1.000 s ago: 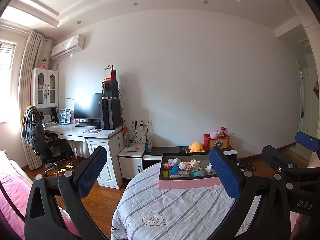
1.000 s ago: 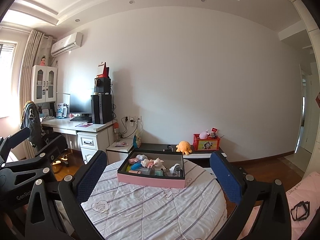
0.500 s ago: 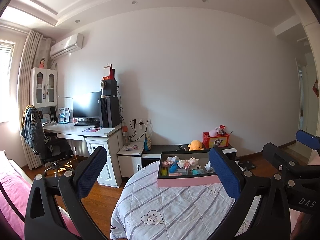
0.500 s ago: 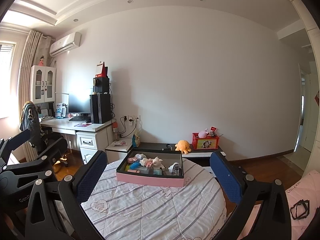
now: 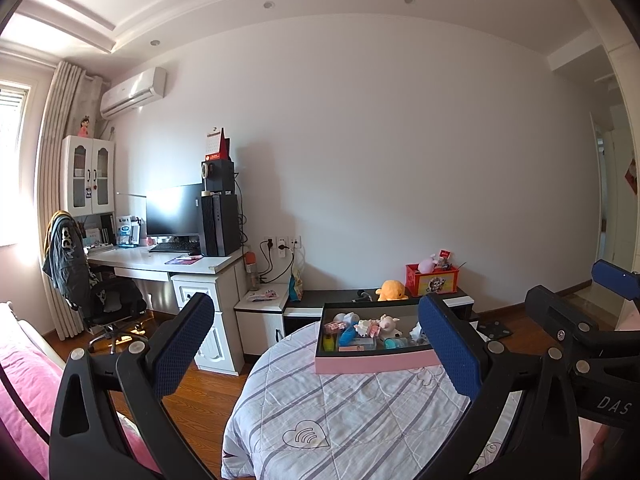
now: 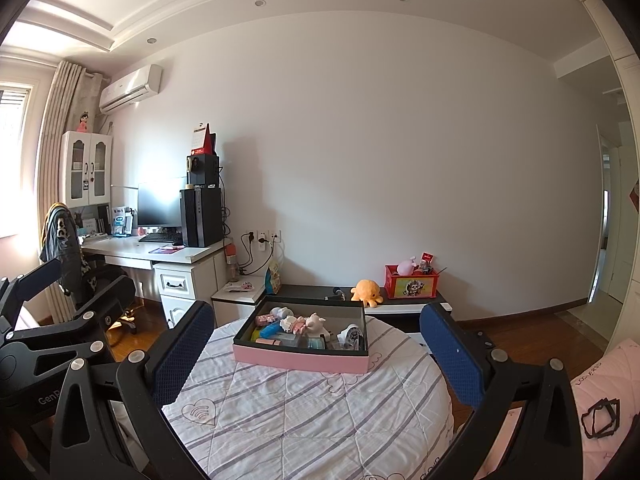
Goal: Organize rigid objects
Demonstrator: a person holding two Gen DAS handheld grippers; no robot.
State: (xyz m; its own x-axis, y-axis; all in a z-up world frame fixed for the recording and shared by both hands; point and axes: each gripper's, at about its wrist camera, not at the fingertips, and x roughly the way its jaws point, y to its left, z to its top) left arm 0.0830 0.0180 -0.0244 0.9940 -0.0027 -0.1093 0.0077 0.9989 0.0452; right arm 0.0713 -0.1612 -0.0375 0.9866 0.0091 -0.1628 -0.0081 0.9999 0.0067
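Observation:
A pink box (image 5: 372,362) with a dark inside sits on a round table with a striped quilted cover (image 5: 352,416). It holds several small toys and items, among them a pig figure (image 5: 389,323) and a blue item (image 5: 347,335). The box also shows in the right wrist view (image 6: 300,358), with the pig figure (image 6: 316,322) inside. My left gripper (image 5: 316,344) is open and empty, held above the table short of the box. My right gripper (image 6: 316,352) is open and empty, also short of the box. Each gripper shows at the edge of the other's view.
A white desk (image 5: 168,266) with a monitor and computer tower stands at the left with an office chair (image 5: 80,276). A low dark cabinet (image 6: 320,292) behind the table bears an orange plush (image 6: 366,290) and a red box (image 6: 412,285). Pink bedding (image 5: 24,380) lies at the left.
Both views have shifted slightly; the box sits a little lower and nearer in each. Both grippers stay open and empty.

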